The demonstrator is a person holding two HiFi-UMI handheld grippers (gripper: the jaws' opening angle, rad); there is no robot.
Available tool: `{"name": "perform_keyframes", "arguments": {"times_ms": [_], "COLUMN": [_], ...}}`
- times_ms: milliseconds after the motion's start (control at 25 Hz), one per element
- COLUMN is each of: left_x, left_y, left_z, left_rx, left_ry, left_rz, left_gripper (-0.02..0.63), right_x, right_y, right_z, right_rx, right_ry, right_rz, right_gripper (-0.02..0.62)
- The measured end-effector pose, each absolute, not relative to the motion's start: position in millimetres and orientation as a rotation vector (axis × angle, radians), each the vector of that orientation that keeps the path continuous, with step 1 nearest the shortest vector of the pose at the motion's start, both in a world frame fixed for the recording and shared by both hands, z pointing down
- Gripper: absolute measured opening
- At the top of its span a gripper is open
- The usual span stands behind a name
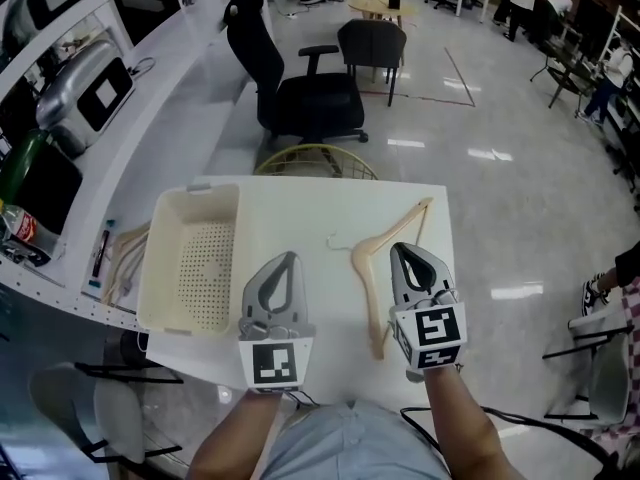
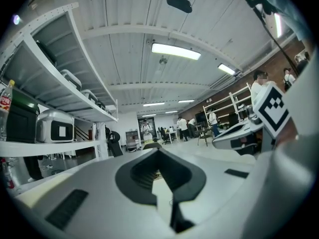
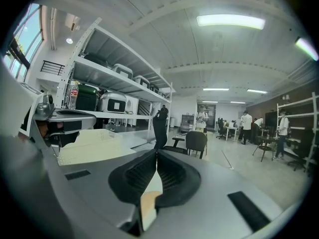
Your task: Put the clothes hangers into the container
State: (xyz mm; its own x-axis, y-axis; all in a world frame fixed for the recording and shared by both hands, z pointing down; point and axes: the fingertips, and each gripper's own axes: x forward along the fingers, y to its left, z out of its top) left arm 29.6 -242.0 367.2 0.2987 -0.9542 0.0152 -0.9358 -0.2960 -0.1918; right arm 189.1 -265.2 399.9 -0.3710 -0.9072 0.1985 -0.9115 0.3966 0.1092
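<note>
A pale wooden clothes hanger (image 1: 368, 268) lies flat on the white table (image 1: 330, 208), its wire hook (image 1: 335, 240) pointing left. The cream perforated container (image 1: 160, 268) stands on the table's left part; nothing shows inside it. My right gripper (image 1: 401, 247) is shut and empty, hovering just right of the hanger's near arm. A strip of the hanger's wood (image 3: 149, 203) shows below its jaws in the right gripper view. My left gripper (image 1: 289, 256) is shut and empty, between the container and the hanger. The container's wall (image 3: 89, 143) shows to the left in the right gripper view.
A black office chair (image 1: 290, 78) and a round wire basket (image 1: 315, 160) stand beyond the table's far edge. White shelving with appliances (image 1: 90, 88) runs along the left, and more hangers (image 1: 120, 258) lie beside the container. Several people stand far off (image 3: 246, 126).
</note>
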Motion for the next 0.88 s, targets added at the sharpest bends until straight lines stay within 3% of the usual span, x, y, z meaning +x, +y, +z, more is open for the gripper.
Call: {"name": "perform_keyframes", "arguments": {"times_ms": [880], "left_x": [13], "left_y": [-267], "left_z": [436], "left_rx": [-2.580], "left_ry": [1.754], "left_rz": [-0.311], "left_gripper": [0.011], "right_x": [170], "right_y": [-258], "right_z": [552], "right_rx": [1.525], "right_ry": [-2.167], "right_rz": [0.441], "right_gripper": [0.014]}}
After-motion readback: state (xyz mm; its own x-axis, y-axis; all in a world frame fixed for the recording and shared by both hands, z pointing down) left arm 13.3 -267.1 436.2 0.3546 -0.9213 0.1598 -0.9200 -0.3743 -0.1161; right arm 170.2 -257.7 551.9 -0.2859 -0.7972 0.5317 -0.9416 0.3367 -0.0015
